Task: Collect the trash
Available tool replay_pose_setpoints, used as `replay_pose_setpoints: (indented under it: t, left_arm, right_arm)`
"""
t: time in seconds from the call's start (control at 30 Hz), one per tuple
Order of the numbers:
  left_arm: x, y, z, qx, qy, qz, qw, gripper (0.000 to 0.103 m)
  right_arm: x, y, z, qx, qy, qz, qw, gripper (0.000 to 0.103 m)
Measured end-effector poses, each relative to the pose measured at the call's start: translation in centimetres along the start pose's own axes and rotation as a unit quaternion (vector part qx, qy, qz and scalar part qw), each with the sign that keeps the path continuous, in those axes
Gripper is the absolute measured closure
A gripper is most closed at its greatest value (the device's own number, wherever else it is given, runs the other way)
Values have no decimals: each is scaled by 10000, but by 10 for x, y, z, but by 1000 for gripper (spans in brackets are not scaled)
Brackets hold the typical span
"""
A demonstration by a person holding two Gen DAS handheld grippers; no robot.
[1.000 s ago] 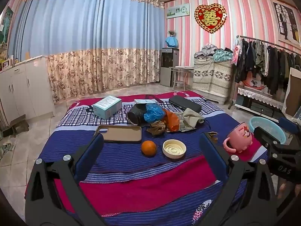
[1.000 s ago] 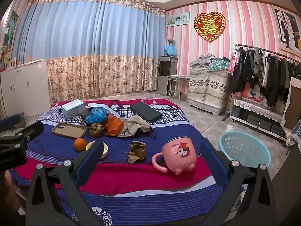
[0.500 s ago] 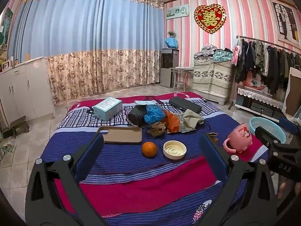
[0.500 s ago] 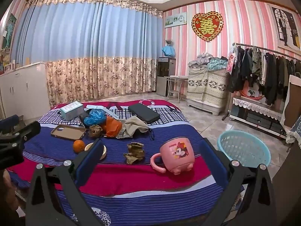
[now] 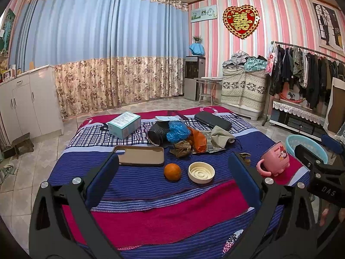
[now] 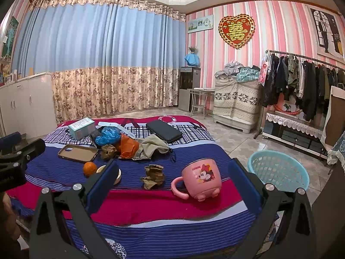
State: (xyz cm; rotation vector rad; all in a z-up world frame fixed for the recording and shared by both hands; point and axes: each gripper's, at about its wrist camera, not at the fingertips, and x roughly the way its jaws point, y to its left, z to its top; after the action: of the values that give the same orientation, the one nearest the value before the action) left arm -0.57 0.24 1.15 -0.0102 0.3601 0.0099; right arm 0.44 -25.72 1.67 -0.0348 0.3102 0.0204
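On the striped bed cover (image 5: 151, 215) lie crumpled brown paper (image 6: 154, 176), a second brown wad (image 5: 182, 149), an orange plastic bag (image 6: 129, 147) and a blue plastic bag (image 5: 177, 130). A light blue basket (image 6: 278, 170) stands on the floor at the bed's right. My left gripper (image 5: 172, 183) is open and empty above the near edge, short of the orange (image 5: 172, 171). My right gripper (image 6: 172, 185) is open and empty, with the near brown paper and a pink mug (image 6: 200, 180) between its fingers in view.
A phone case (image 5: 140, 155), white round dish (image 5: 201, 172), teal box (image 5: 124, 124), black cylinder (image 5: 158, 133), grey cloth (image 6: 154, 144) and black case (image 6: 163, 130) also lie on the bed. A clothes rack (image 6: 301, 82) and cabinet (image 5: 28, 103) line the walls.
Both grippers have shifted very slightly; the view barely changes. Nothing on the bed has moved.
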Motion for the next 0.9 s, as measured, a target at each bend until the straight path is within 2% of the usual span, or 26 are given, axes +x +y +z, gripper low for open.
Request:
replay_pose_setpoints:
  t: [0.9]
  left_arm:
    - [2, 5, -2, -8, 21, -1, 10000, 5]
  right_arm:
    - [5, -2, -1, 13, 44, 10, 10000, 4]
